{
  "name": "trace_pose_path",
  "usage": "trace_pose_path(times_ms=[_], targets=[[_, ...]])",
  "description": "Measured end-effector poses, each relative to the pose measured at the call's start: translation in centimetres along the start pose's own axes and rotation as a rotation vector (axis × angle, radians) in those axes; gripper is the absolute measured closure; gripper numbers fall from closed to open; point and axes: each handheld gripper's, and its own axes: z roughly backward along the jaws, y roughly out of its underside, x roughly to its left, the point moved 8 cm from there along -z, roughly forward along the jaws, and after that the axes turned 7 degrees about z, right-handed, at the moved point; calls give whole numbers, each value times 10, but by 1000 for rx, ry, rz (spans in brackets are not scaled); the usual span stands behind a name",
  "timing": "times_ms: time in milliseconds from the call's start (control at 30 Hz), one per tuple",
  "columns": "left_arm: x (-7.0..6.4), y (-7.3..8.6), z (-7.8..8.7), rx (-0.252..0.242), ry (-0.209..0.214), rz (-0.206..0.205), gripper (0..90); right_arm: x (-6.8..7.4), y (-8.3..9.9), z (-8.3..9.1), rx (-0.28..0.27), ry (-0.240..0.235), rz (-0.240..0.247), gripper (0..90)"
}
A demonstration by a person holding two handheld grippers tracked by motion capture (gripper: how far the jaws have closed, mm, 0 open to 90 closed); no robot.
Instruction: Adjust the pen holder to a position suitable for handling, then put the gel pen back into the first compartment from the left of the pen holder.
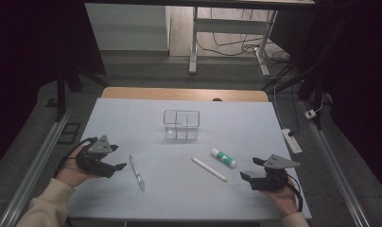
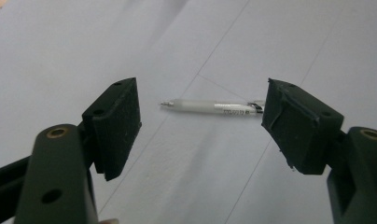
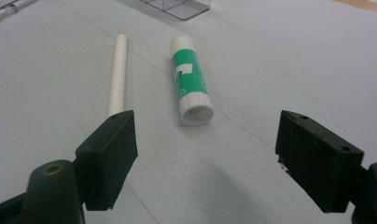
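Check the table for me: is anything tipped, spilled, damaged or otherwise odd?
Nothing stands out. The clear organizer stands upright; the pen, white stick and glue stick lie flat and apart on the table. Left gripper and right gripper are open, holding nothing.

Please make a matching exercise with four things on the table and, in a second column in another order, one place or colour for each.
1. pen
2. glue stick
3. white stick
4. clear box

a. green label
b. far middle of the table
c. nearest the left gripper
d. between pen and glue stick

Pairs: 1-c, 2-a, 3-d, 4-b
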Motion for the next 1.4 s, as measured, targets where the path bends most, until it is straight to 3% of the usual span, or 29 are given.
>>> trace_pose_path(times_ms=[267, 433, 567, 700, 933, 1400], targets=[[3, -4, -2, 49, 10, -68, 300, 1, 0, -1, 1, 0, 13, 196], [0, -11, -4, 80, 28, -140, 300, 2, -2, 0, -6, -3, 17, 196], [-1, -14, -6, 90, 16, -174, 316, 2, -1, 0, -4, -4, 17, 195], [-4, -14, -10, 119, 42, -220, 313, 2, -2, 0, -3, -4, 20, 194], [-3, -12, -16, 143, 64, -249, 311, 3, -1, -1, -3, -10, 16, 192], [7, -13, -35, 184, 115, -268, 297, 5, 0, 1, -7, -27, 5, 191]])
